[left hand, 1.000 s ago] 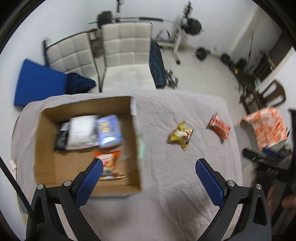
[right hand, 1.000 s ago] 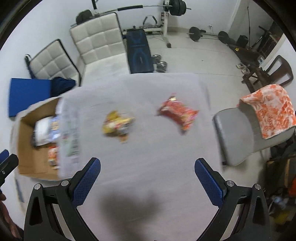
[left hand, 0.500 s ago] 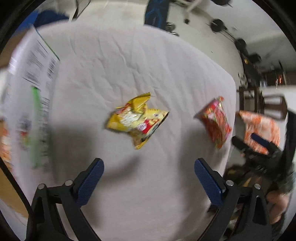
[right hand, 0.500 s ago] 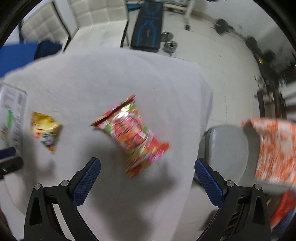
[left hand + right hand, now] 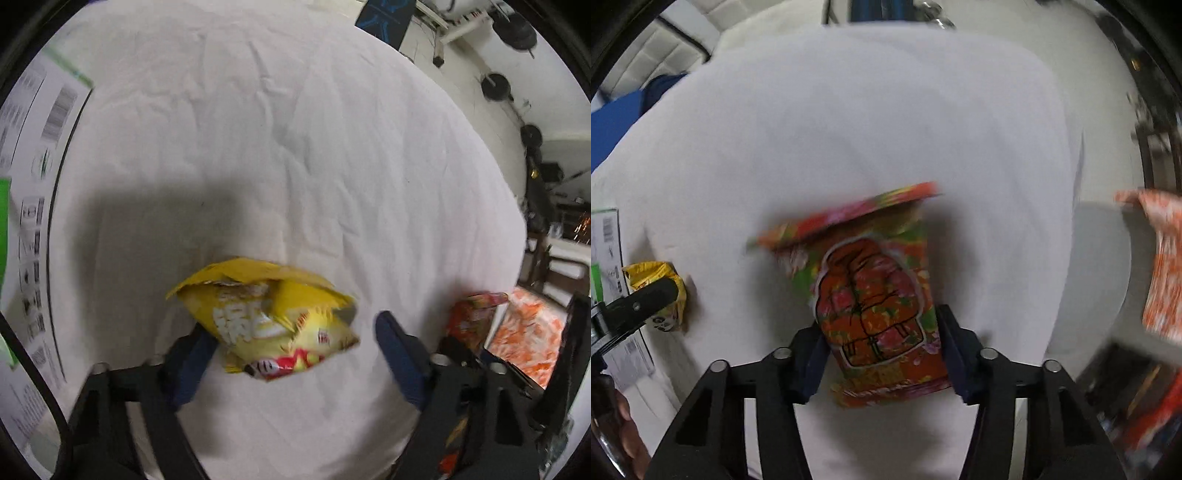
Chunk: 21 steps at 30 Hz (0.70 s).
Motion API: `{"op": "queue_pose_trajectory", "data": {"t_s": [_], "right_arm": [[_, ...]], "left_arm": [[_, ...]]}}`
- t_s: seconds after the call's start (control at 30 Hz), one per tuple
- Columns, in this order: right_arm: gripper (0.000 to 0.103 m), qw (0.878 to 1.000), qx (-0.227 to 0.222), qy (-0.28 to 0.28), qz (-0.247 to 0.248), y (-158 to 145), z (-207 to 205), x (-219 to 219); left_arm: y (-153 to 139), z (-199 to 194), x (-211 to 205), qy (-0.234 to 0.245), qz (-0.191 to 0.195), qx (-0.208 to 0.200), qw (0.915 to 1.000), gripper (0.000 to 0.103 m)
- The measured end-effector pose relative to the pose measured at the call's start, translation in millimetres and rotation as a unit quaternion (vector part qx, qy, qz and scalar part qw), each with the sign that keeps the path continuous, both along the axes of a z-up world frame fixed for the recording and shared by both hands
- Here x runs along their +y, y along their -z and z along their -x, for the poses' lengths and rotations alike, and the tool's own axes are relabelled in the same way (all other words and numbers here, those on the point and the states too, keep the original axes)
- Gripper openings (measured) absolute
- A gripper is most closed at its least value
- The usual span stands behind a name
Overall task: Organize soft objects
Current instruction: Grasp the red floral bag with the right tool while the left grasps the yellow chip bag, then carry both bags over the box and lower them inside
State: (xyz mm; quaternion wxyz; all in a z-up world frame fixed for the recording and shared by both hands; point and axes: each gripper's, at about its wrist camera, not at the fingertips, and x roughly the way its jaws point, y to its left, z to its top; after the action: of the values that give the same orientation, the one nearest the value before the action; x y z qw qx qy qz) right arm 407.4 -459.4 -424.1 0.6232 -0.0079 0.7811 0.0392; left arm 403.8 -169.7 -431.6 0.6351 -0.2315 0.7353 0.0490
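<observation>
1. Right gripper low over the red snack packet, blue pads pressed against both of its lower flanks — pinching the red snack packet, by the look of it, though blur hides how firmly.
2. Packet body bulging upward between the jaws, sealed top edge flaring away from the camera, the whole thing apparently resting on the white tablecloth.
3. Left gripper spread wide around the yellow snack packet: left pad touching or just beside the packet's edge, right pad well apart from it with bare cloth between.
4. Yellow packet crumpled, lying on the cloth, not yet gripped.
5. Beyond, wrinkled cloth running off to the table's far edge; printed side of the cardboard box at far left of the left wrist view, close to the yellow packet.
6. Off the table to the right, an orange patterned cloth draped over something, floor clutter behind.
7. Risks, as a judgement: slick air-filled packets, so a squeeze on the puffed belly likely to squirt one out sideways or burst it; an off-centre close on the yellow one apt to nudge it away rather than catch it; a pad set too low liable to snag the loose cloth and drag it.
</observation>
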Motion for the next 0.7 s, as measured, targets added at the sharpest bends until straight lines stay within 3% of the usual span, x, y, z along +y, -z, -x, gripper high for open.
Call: {"op": "queue_pose_trajectory", "data": {"t_s": [0.1,0.27,0.7], "right_arm": [[0.055,1.0,0.001,0.014,-0.004,0.5,4.6,-3.2],[0.055,1.0,0.008,0.024,-0.016,2.1,10.0,-10.7],[0.052,0.999,-0.011,0.035,0.022,7.5,-0.5,-10.2]], "left_arm": [[-0.7,-3.6,-9.6,0.05,-0.032,-0.003,0.9982,0.053],[-4.2,-7.7,-29.3,0.139,-0.084,-0.012,0.9865,0.052],[-0.5,-12.7,-58.6,0.179,-0.116,-0.021,0.9768,0.052]]}}
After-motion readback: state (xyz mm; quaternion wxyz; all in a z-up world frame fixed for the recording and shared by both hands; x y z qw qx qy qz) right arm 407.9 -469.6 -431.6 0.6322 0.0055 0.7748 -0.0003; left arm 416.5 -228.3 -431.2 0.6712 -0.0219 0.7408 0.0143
